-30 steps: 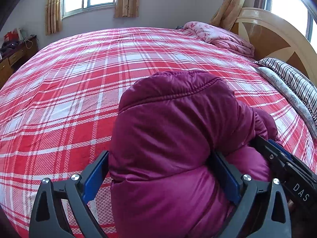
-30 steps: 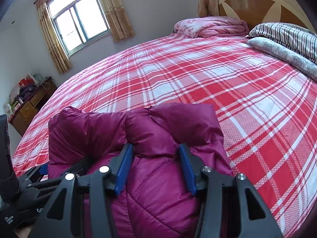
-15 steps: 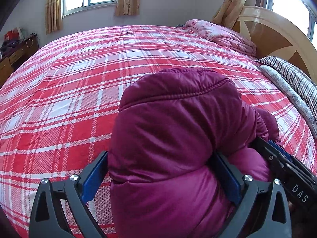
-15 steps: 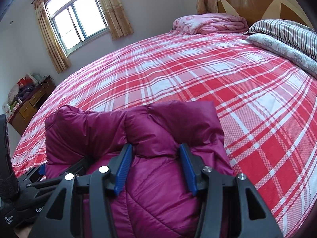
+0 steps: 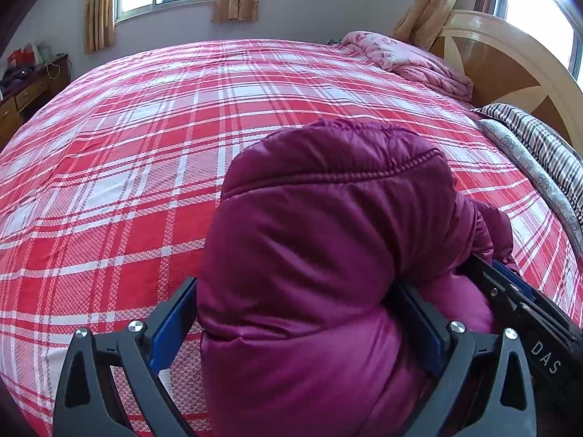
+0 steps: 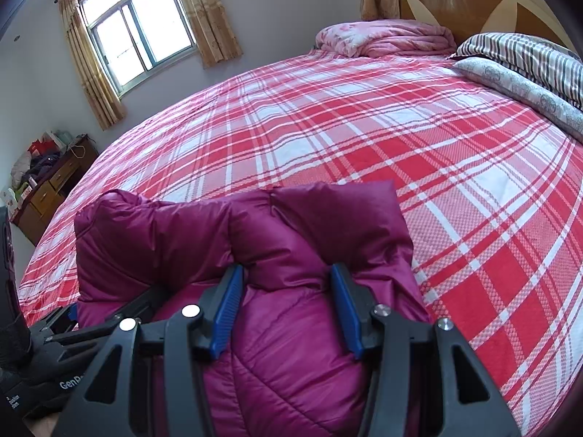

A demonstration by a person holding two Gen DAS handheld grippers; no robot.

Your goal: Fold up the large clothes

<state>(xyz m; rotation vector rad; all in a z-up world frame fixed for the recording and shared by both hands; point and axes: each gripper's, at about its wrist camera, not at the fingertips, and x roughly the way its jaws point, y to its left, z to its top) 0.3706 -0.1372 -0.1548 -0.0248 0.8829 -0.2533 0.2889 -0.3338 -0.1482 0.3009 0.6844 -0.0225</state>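
Note:
A puffy magenta jacket [image 5: 320, 240] is bunched up over the red plaid bed [image 5: 145, 153], held at the near edge. My left gripper [image 5: 297, 291] is shut on a thick fold of it, and the padding bulges up between the blue pads [image 5: 171, 320]. In the right wrist view the jacket [image 6: 320, 225] fills the bottom middle. My right gripper [image 6: 286, 273] is shut on a narrower fold beside the left gripper [image 6: 109, 313]. The right gripper [image 5: 528, 320] also shows at the left view's right edge. The jacket's lower part is hidden under both grippers.
The plaid bedspread [image 6: 364, 127] stretches far ahead. A folded pink quilt [image 6: 386, 38] and striped pillows [image 6: 528, 58] lie by the wooden headboard [image 5: 510, 65]. A wooden dresser [image 6: 47, 189] with clutter stands by the wall under the window [image 6: 138, 32].
Both grips on the jacket stay the same. The right wrist view has drifted slightly, so the bunched jacket sits a little higher in it.

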